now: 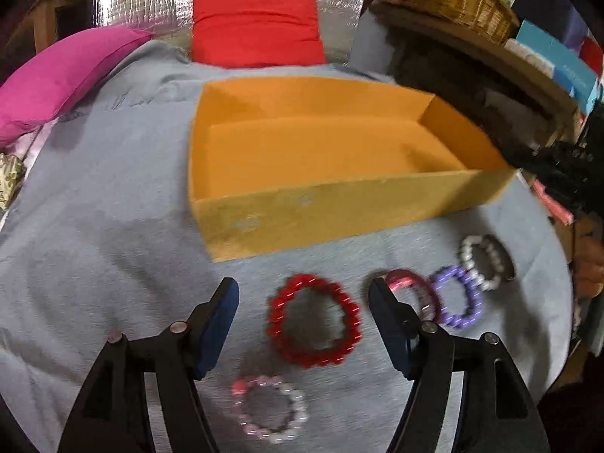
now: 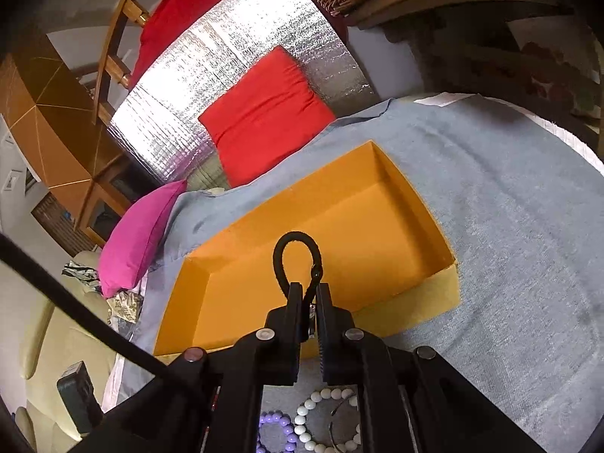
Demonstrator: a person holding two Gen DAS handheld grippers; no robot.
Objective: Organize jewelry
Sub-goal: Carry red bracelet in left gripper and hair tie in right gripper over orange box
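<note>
An open orange cardboard box (image 1: 332,158) sits on a grey-blue cloth (image 1: 94,226) — its floor is bare in both views, nothing inside it. In the left wrist view the jewelry lies on the cloth at the box's 6 o'clock side. A red faceted-bead bracelet (image 1: 313,319) lies between the fingers of the left gripper (image 1: 304,298), whose jaws stand wide apart and touch nothing. At 6 o'clock from it lies a pink and white bead bracelet (image 1: 270,409). Toward 3 o'clock runs a touching row: a shiny pink bangle (image 1: 409,288), a purple bead bracelet (image 1: 458,296), then a white pearl bracelet (image 1: 481,262) with a dark band beside it.

The right gripper (image 2: 310,290) is clamped on a black cord loop bracelet (image 2: 298,260) — the loop stands upright above the fingertips, held over the box's near wall. Behind the box, at 12 o'clock, rest a red cushion (image 1: 256,24) and, at 10 o'clock, a magenta cushion (image 1: 64,79).
</note>
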